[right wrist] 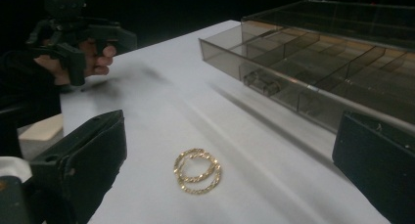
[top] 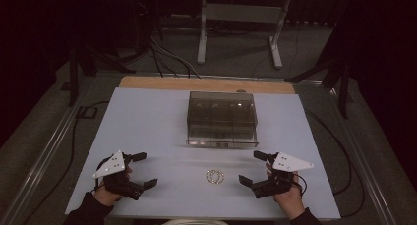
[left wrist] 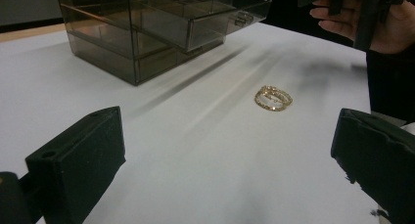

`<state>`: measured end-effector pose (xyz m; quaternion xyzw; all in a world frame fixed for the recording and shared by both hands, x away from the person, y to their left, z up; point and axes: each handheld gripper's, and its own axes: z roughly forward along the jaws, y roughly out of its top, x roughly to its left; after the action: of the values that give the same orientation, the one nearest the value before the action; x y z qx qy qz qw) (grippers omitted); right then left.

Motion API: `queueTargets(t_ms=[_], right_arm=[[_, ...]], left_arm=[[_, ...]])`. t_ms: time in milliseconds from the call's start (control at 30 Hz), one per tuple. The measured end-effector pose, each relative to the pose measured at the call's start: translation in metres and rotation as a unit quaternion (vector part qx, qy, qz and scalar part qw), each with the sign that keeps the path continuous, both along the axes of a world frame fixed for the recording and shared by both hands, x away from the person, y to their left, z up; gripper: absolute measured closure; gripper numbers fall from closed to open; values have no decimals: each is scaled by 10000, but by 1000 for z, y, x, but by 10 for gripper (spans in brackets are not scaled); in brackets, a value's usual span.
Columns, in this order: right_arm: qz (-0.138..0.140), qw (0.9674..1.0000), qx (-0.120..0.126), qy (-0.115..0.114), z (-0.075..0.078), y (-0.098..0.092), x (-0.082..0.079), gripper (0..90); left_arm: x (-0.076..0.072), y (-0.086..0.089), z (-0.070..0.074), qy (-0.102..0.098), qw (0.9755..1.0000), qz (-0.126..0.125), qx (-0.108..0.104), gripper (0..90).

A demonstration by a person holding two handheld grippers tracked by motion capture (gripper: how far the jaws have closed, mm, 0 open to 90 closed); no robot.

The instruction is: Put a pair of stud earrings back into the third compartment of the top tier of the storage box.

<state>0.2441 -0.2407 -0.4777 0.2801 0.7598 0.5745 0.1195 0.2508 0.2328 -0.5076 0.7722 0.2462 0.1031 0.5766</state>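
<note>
Two overlapping gold twisted rings [top: 215, 176] [left wrist: 273, 98] [right wrist: 197, 170] lie on the white table near its front edge, between the hands. My left gripper [top: 143, 169] [left wrist: 230, 165] rests open at the front left, jaws wide apart, with nothing between them. My right gripper [top: 254, 167] [right wrist: 230, 170] is open at the front right, the rings lying ahead of its jaws. A smoky clear drawer box [top: 222, 118] [left wrist: 147, 33] [right wrist: 333, 62] stands mid-table, its top drawer pulled out, showing empty dividers.
The white table top [top: 147, 131] ends in a wooden strip [top: 206, 84] at the far edge. Beyond it stand a metal frame [top: 240, 28] and floor cables [top: 167, 58]. A cable [top: 334, 151] runs off the table's right side.
</note>
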Motion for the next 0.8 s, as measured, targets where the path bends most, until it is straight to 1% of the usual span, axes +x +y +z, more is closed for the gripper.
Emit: queueTargets(t_ms=[33, 233, 333, 467, 567, 800], right_arm=[[45, 10000, 18, 45, 0, 1, 1, 0], [82, 10000, -52, 22, 2, 11, 4, 0], [182, 9998, -74, 44, 2, 16, 6, 0], [316, 9994, -95, 134, 0, 24, 10, 0], [409, 9989, -142, 183, -2, 30, 12, 0], [559, 9978, -199, 297, -6, 40, 18, 0]], left_arm=[[0, 0, 0, -3, 10000, 9, 8, 5], [0, 0, -1, 12, 10000, 7, 15, 5], [0, -1, -1, 10, 10000, -3, 25, 5], [0, -1, -1, 19, 10000, -10, 47, 5], [0, -1, -1, 25, 10000, 1, 23, 5], [0, -1, -1, 47, 10000, -11, 12, 5]])
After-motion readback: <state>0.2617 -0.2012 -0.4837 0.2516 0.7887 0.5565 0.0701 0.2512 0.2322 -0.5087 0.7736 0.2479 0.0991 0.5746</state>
